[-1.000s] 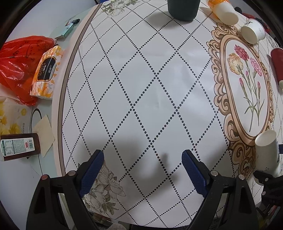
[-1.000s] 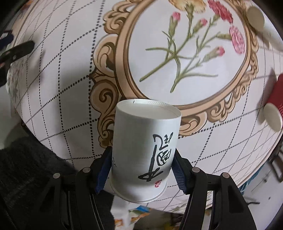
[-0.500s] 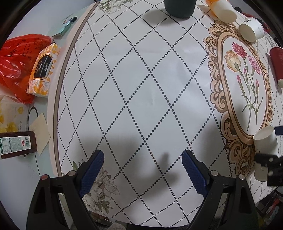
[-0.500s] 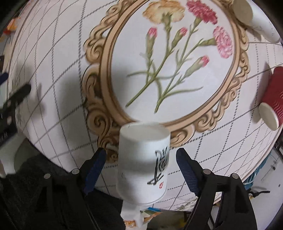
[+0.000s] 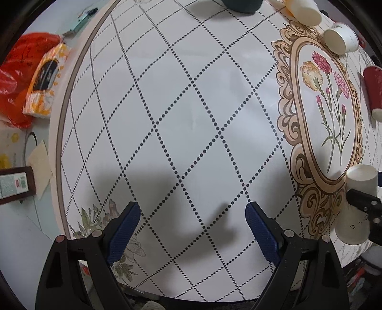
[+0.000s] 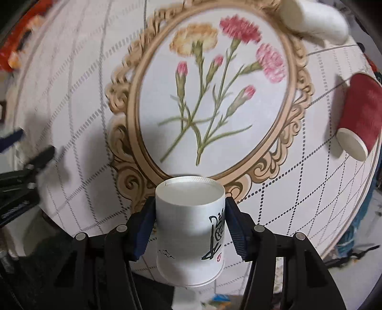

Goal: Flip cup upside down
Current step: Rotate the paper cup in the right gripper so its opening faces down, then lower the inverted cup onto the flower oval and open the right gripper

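Observation:
A white paper cup (image 6: 191,229) with black calligraphy stands upside down at the near edge of the round table, base up, just below the flower medallion. My right gripper (image 6: 189,214) has its blue pads against both sides of the cup and is shut on it. The cup also shows in the left wrist view (image 5: 358,202) at the far right, with the right gripper's black finger across it. My left gripper (image 5: 193,226) is open and empty above the diamond-patterned cloth (image 5: 191,119).
A red cup (image 6: 360,116) lies on its side at the right edge. A white cup (image 6: 312,19) lies on its side beyond the medallion (image 6: 214,95). A dark green cup (image 5: 242,4) stands at the far edge. A tissue pack (image 5: 45,78) and red bag (image 5: 14,78) lie off the table, left.
My right gripper opened around the cup half a second ago and has closed on it again. The view has shifted nearer the table. The left gripper stays open and still.

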Demonstrator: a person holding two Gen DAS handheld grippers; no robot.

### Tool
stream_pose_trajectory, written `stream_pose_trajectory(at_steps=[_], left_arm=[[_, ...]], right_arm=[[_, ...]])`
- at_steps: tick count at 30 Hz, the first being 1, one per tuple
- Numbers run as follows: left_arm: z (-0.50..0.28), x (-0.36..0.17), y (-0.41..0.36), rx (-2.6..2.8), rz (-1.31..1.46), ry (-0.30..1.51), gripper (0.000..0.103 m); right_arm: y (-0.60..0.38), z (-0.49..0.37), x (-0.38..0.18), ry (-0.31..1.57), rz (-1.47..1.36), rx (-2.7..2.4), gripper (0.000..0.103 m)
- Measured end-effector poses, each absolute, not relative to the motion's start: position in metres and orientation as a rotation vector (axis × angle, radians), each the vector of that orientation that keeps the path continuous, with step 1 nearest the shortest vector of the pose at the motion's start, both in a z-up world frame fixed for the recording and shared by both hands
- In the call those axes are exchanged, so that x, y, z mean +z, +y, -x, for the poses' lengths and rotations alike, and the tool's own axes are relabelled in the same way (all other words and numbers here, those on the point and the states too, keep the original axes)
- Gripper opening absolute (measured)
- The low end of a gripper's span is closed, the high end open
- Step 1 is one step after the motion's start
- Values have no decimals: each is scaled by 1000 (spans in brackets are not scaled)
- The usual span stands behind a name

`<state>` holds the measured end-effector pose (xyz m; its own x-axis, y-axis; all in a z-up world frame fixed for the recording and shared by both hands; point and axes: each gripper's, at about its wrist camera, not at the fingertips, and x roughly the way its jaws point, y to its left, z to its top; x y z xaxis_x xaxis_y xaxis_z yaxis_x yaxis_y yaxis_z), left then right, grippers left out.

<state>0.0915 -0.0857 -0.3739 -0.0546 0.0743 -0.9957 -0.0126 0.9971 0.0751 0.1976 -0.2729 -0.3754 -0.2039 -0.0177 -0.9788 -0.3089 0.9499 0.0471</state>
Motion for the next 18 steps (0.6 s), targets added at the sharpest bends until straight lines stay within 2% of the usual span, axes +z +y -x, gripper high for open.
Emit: stream_pose_trajectory(at_steps=[5,13,18], left_arm=[[-93,-378,-66,77,16,1638,90],[-95,-377,-53,100,47,1636,90],[-95,-382,-64,109,17,1638,90]], right_arm=[[-283,-200,-341,1573,105,269,60],[-286,-203,-312,1130,-59,237,60],[-272,-197,-322,1037,-31,236,60]])
